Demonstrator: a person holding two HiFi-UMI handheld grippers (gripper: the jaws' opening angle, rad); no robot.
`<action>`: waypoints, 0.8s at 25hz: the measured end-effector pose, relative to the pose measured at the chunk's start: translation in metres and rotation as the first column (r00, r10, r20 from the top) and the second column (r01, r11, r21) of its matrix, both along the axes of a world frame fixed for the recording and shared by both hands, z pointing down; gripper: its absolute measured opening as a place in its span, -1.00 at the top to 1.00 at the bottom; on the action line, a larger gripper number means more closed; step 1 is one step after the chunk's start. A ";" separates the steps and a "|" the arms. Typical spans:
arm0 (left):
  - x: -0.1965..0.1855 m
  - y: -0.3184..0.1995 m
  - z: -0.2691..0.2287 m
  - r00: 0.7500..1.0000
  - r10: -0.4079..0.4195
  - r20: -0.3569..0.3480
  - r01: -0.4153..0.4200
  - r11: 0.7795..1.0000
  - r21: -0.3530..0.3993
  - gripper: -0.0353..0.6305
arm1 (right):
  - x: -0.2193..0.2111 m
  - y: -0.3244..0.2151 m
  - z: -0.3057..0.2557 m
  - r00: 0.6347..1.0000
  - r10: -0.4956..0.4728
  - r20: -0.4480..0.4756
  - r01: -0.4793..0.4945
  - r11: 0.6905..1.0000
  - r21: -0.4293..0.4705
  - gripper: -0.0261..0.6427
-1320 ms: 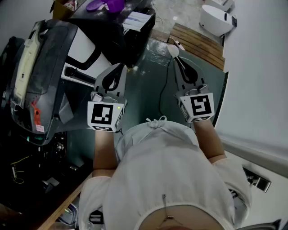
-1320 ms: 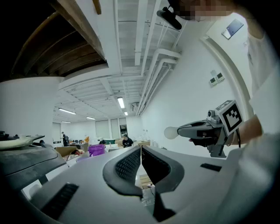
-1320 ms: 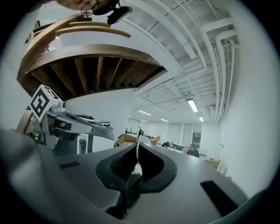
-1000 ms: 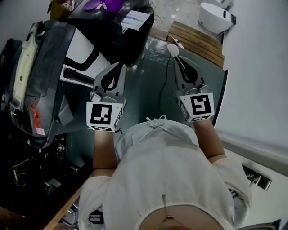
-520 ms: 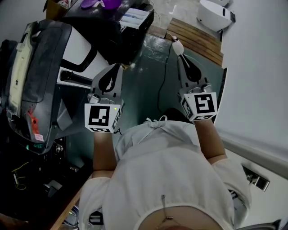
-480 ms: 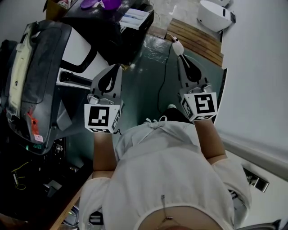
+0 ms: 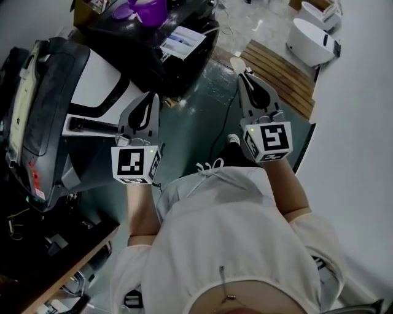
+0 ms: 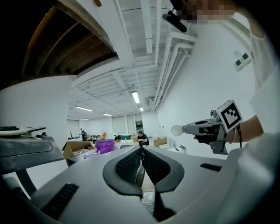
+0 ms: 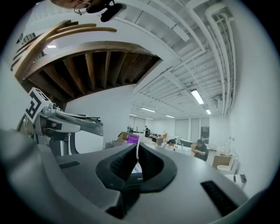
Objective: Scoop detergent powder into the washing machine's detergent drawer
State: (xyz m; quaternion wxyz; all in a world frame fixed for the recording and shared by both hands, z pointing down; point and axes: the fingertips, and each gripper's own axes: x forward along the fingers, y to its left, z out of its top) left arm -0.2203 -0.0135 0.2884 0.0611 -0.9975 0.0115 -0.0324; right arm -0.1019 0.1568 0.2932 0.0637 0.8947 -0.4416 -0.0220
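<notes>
White round-bowled scoop juts from the right gripper, clamped by its handle.

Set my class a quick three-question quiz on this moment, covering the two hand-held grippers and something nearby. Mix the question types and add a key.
1. True or false: the jaws of the left hand-held gripper stand wide apart.
2. What does the right hand-held gripper hold between its jaws? A) a white scoop B) a cardboard box C) a cable
3. In one word, what colour is the tub at the top of the head view?

Key: 1 false, the jaws are together with nothing between them; 2 A; 3 purple.
</notes>
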 end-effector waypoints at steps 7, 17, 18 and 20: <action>0.096 0.031 -0.008 0.987 -0.162 0.006 0.162 0.987 -0.017 0.82 | 0.121 0.004 -0.001 0.984 -0.170 0.049 0.171 0.985 -0.020 0.90; 0.162 0.039 0.010 0.951 -0.304 0.063 0.306 0.951 -0.037 0.82 | 0.207 -0.023 0.010 0.938 -0.338 0.073 0.343 0.937 -0.066 0.90; 0.166 0.035 0.012 0.947 -0.313 0.069 0.315 0.948 -0.038 0.82 | 0.212 -0.029 0.011 0.934 -0.348 0.075 0.353 0.933 -0.067 0.90; 0.175 0.024 0.015 0.941 -0.329 0.076 0.332 0.942 -0.038 0.82 | 0.222 -0.044 0.013 0.926 -0.371 0.077 0.376 0.924 -0.074 0.90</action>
